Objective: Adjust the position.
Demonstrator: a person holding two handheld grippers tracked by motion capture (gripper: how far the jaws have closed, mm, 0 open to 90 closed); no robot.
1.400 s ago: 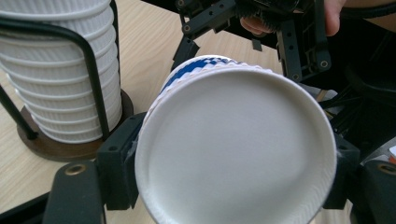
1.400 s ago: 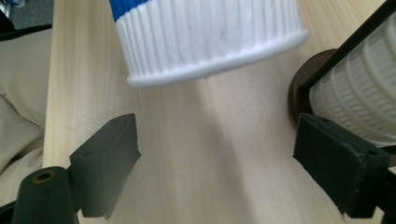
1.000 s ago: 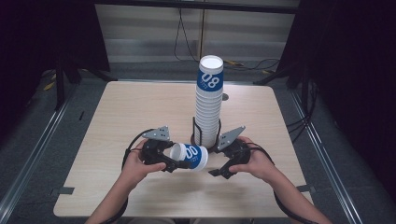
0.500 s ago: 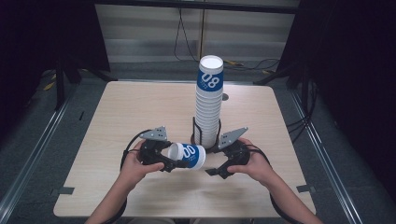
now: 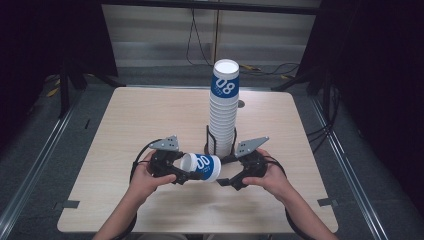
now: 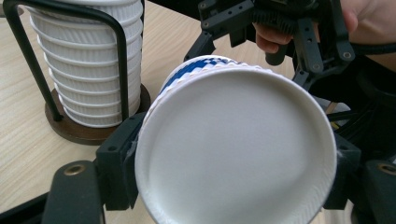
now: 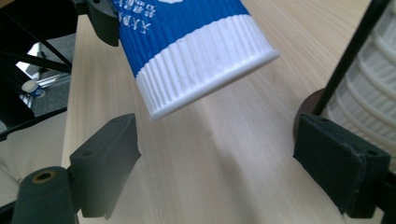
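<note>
Paper, thin and ribbed: the single cup lies on its side between the two grippers, and I judge it very light, easily crushed, and a little slippery on its smooth rim. The left gripper has it by the narrow base end, jaws drawn in close and pads pressing the wall from both sides; in the left gripper view the cup's white round bottom sits right between those black pads. A firmer squeeze there would probably dent the wall, though the base disc stiffens that end, so it looks the safest place to hold. The ribbing should give the pads some bite.

Just beyond the left gripper's tips, the cup's mouth end points at the right gripper, whose jaws stand wide apart with nothing between them; in the right gripper view the rolled white rim hangs above and ahead of the open pads, not touching them. If the right one takes hold, the rim band is the stiffer part of that end.

The cup is blue with white numerals and small white print, and white bands at rim and base.

Farther off, past both grippers, a tall stack of matching cups stands upright in a black wire holder on a round dark base, on the pale wooden table.
</note>
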